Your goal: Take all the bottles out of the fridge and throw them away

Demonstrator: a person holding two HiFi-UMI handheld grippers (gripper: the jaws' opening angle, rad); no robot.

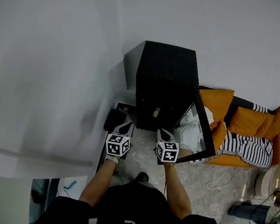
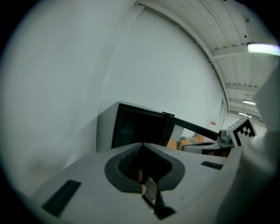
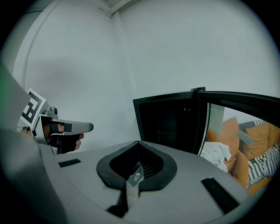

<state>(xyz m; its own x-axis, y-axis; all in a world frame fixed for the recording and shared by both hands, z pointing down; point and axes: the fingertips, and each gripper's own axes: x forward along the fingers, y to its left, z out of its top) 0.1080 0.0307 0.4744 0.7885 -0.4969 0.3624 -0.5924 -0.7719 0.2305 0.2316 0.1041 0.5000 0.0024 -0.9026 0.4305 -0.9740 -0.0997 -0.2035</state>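
Left tool [image 1: 126, 126]: jaws pressed together, nothing between them. It sits off the left front corner of the black mini fridge [image 1: 165, 69] and points at it, tipped slightly down.

The fridge opening faces me and lies straight ahead of both tools. The cavity just reads dark in all three views. I can't see any bottles, so I can't tell which shelf they're on or which way their long axis runs.

Right tool [image 1: 164, 132]: also clamped shut and empty. It lines up with the middle of the opening, so I judge it the better placed of the two for reaching in. The left tool would have to angle in past the cabinet's left wall.

The glass door [image 1: 202, 126] stands open on the right, its free edge toward me and just beside the right tool. It limits any sideways move on that side. The orange sofa [image 1: 217, 100] is beyond it.

Either tool has to spread its jaws before it can grab anything.
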